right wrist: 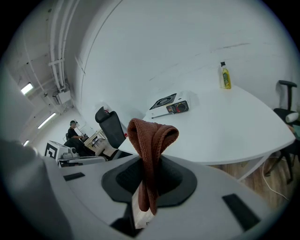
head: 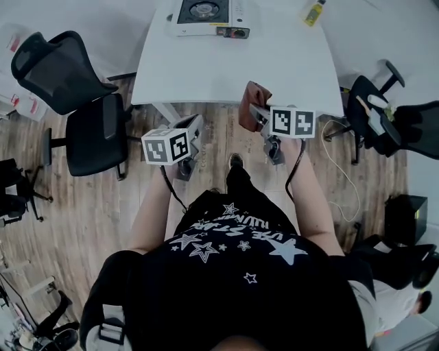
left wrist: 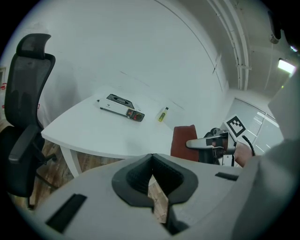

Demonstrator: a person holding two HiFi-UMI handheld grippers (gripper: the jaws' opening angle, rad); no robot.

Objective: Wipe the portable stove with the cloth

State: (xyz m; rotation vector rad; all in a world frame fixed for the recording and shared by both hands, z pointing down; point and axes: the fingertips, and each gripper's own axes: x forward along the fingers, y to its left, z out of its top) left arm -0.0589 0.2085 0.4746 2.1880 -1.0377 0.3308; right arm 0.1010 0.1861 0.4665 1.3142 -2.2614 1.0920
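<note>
One portable stove [head: 209, 18], cut off at head-view top edge | one cloth [right wrist: 151, 140], clamped in right gripper [right wrist: 150, 183] | left gripper [left wrist: 152, 176] jaws together, empty | one bottle [right wrist: 225, 76]

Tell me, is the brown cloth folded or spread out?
Folded. The cloth hangs doubled over in a bunch, clamped by the right gripper.

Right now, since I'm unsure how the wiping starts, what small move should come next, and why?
Probably carry the right gripper, shut on the folded brown knit cloth, forward over the white table toward the white portable stove. The cloth is already held, but the stove sits at the table's far edge, apart from it.
</note>
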